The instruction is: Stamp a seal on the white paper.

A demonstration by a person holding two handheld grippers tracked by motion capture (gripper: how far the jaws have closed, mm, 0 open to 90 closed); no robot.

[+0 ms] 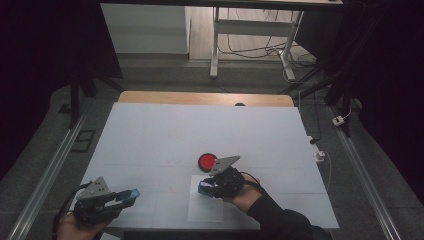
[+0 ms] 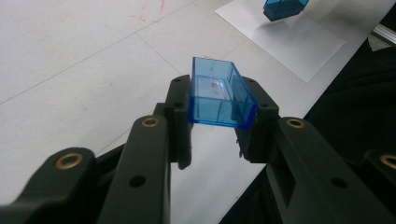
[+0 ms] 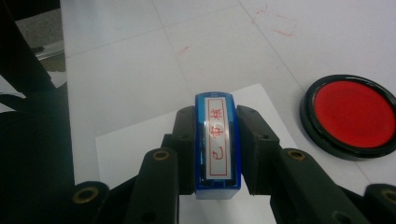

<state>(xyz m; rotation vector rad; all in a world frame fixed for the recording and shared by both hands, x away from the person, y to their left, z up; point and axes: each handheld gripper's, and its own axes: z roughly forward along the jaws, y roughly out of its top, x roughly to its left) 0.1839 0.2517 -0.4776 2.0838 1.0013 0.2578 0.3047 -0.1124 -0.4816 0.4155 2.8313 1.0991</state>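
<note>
White table (image 1: 150, 135), paper sheet (image 1: 206, 207) at 6 o'clock. Red ink pad (image 1: 206, 161) at 12 o'clock of sheet, within reach. Right gripper (image 1: 207, 187) clamps blue stamp (image 3: 217, 140) above sheet (label up, likely ready for stamping). Left gripper (image 1: 131, 196) grips its clear blue cap (image 2: 219, 93) at 8 o'clock, kept clear.

Left gripper (image 1: 131, 195): black body, grey three-cornered plate on top, black cable looping off behind it. Jaws matt black, chunky links, brass-coloured bushings at the pivots, small round holes along the arms. Right gripper (image 1: 204, 188): same build, same grey plate, thin black cable curling beside the hand. Right arm in a dark long sleeve (image 1: 280, 220), cuff close at the wrist.
</note>
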